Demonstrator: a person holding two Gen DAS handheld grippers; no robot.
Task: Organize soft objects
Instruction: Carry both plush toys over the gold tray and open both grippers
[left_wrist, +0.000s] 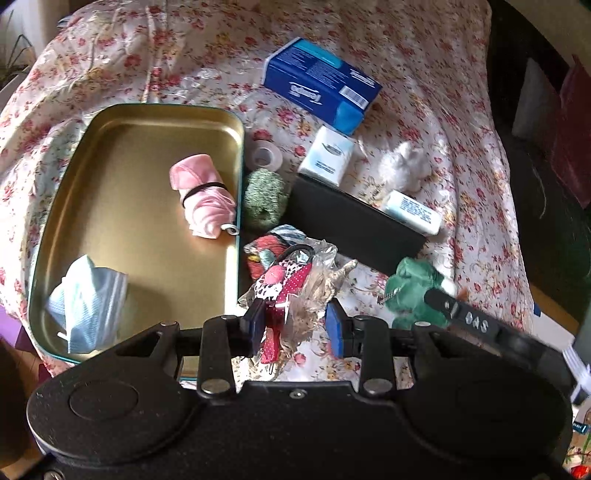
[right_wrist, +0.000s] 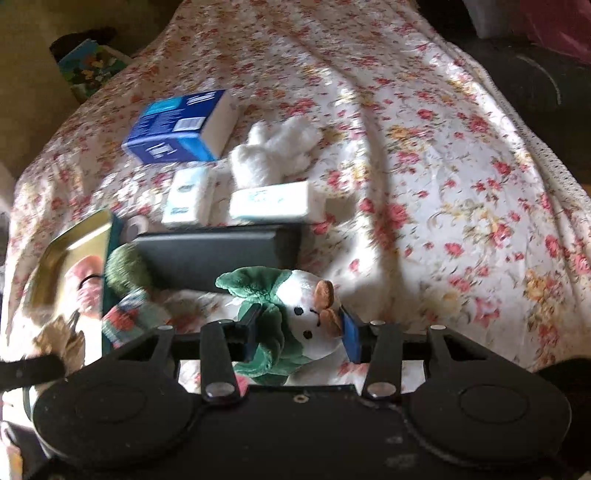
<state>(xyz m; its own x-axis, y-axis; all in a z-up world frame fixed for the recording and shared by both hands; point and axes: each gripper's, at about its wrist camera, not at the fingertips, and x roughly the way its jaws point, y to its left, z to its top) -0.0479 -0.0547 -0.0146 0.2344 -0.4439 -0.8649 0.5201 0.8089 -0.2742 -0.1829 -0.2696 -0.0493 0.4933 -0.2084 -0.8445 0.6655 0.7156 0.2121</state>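
My left gripper is shut on a crinkly clear packet of ribbons and hair ties, held just right of the gold tin. In the tin lie a rolled pink cloth and a blue face mask. My right gripper is shut on a green and white plush toy, lifted a little off the flowered bedspread. The same plush shows at the right in the left wrist view. A green yarn ball and a red patterned cloth lie beside the tin.
A black box lies across the middle. Behind it are a white plush, a tissue pack, a tape roll, a white tube and a blue box. The bed drops off at the right.
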